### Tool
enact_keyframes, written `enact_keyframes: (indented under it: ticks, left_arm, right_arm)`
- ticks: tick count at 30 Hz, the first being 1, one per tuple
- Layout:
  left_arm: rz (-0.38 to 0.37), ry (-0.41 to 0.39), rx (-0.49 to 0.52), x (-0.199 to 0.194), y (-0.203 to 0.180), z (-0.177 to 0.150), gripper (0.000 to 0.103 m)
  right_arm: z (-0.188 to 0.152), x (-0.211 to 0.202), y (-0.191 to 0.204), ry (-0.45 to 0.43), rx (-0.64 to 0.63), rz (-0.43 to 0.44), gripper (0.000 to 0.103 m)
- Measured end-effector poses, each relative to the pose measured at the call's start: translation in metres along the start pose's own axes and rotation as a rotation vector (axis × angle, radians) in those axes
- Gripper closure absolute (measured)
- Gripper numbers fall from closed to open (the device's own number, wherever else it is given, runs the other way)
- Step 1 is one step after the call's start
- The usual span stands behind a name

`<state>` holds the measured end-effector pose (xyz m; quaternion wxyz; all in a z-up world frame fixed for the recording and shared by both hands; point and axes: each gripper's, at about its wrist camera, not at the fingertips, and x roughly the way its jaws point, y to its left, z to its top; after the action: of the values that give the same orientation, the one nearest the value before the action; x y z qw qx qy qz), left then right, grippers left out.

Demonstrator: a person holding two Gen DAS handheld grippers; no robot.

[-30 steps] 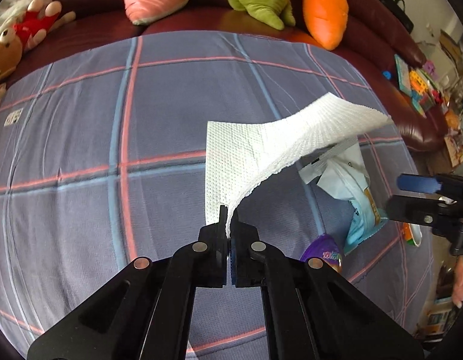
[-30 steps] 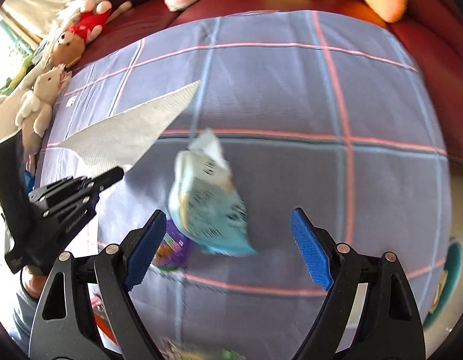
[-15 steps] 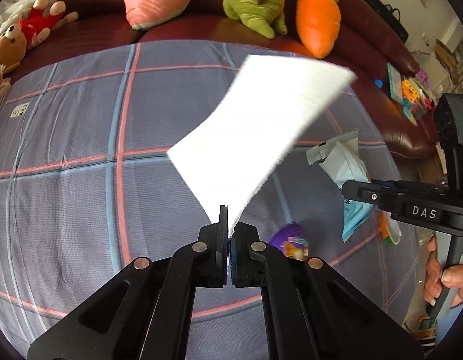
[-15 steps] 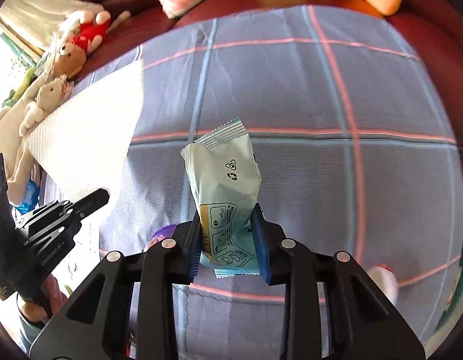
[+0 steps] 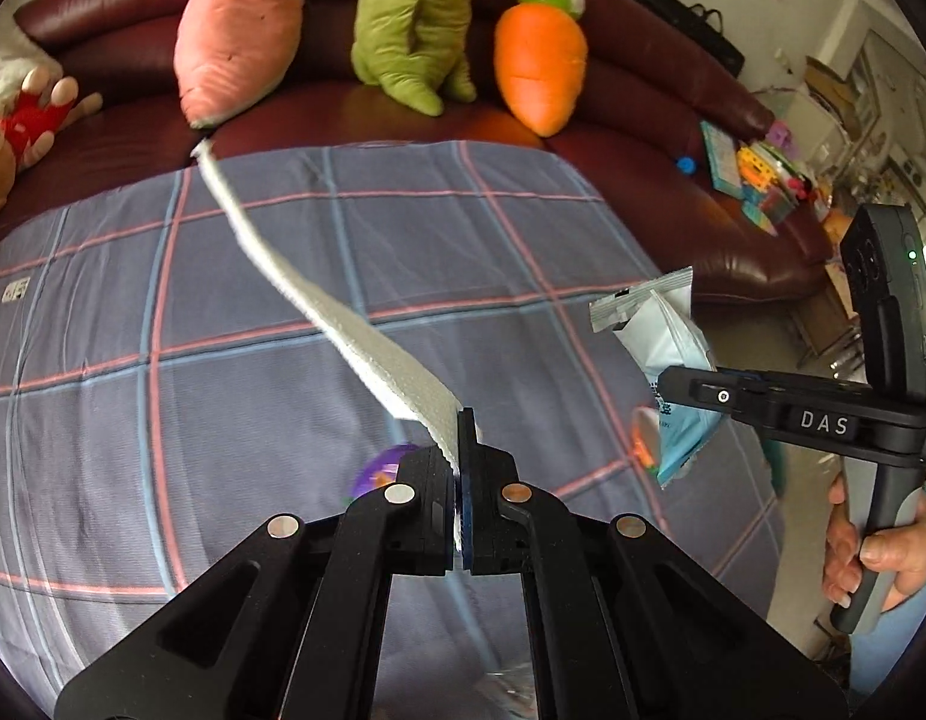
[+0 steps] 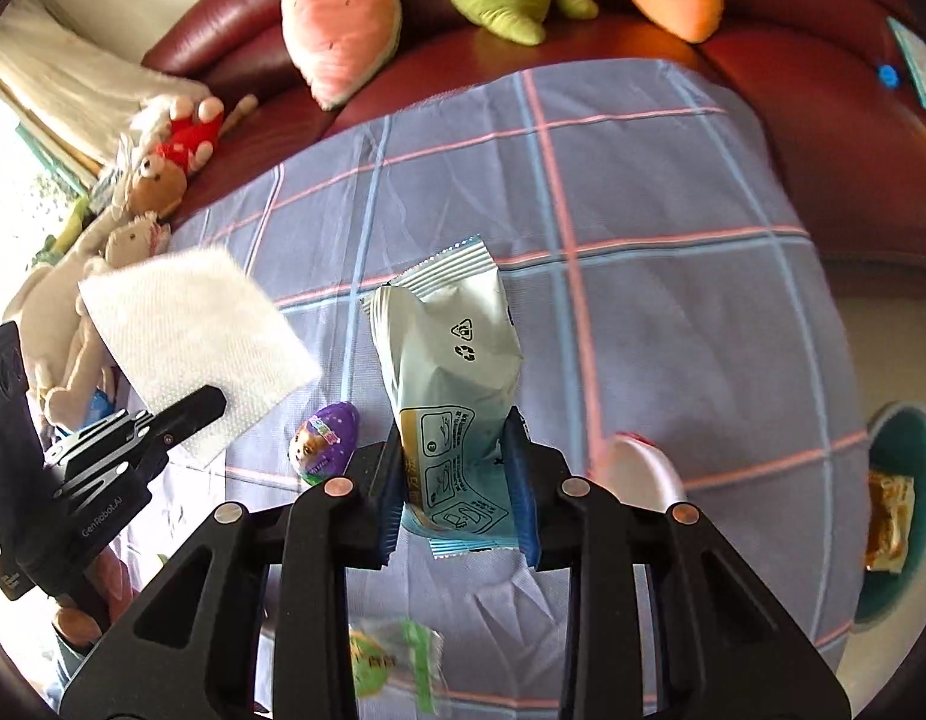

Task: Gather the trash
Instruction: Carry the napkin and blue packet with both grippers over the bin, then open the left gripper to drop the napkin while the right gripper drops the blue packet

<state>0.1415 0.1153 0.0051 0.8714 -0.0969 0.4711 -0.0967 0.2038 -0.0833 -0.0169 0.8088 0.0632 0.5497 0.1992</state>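
Dimpled paper towel (image 5: 366, 354), crinkly foil wrapper (image 6: 456, 396)

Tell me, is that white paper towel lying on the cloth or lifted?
Lifted: the left tool pinches one corner, and the paper towel hangs above the cloth.

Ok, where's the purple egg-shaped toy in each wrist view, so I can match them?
Left wrist: the purple egg toy peeks out just left of the left claw, under the paper towel.
Right wrist: it lies on the plaid cloth, lower centre-left, just left of the right claw.
Shared landmark: the pink carrot plush.
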Motion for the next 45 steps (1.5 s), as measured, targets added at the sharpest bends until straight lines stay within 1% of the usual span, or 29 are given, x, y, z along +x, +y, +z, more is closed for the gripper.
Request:
enact_keyframes:
  ticks: [6,14,20,25,30,34,39,45]
  left_arm:
    - [-0.046,0.0,0.063,-0.002,-0.054,-0.002,0.101]
    - [-0.142,0.019,0.164,0.009,-0.146,-0.007,0.101]
    - [-0.209,0.045,0.245,0.024,-0.215,-0.013,0.101]
    - [-0.242,0.084,0.313,0.045,-0.272,-0.02,0.101]
    - [-0.271,0.129,0.373,0.066,-0.323,-0.031,0.101]
    - [-0.286,0.164,0.405,0.084,-0.355,-0.041,0.101]
    - [-0.3,0.212,0.433,0.112,-0.392,-0.052,0.101]
    - [-0.3,0.251,0.452,0.139,-0.414,-0.054,0.101]
  right_arm:
    - [-0.018,-0.042,-0.04,-0.063,0.077,0.0,0.075]
    - [-0.05,-0.098,-0.112,-0.153,0.198,-0.013,0.075]
    - [-0.083,-0.133,-0.174,-0.214,0.308,-0.014,0.075]
    - [-0.114,-0.159,-0.226,-0.258,0.393,-0.021,0.075]
    - [-0.142,-0.182,-0.273,-0.291,0.469,-0.046,0.075]
    - [-0.164,-0.195,-0.303,-0.304,0.519,-0.061,0.074]
    - [-0.182,-0.199,-0.33,-0.297,0.568,-0.063,0.074]
    - [-0.189,-0.201,-0.353,-0.283,0.6,-0.069,0.074]
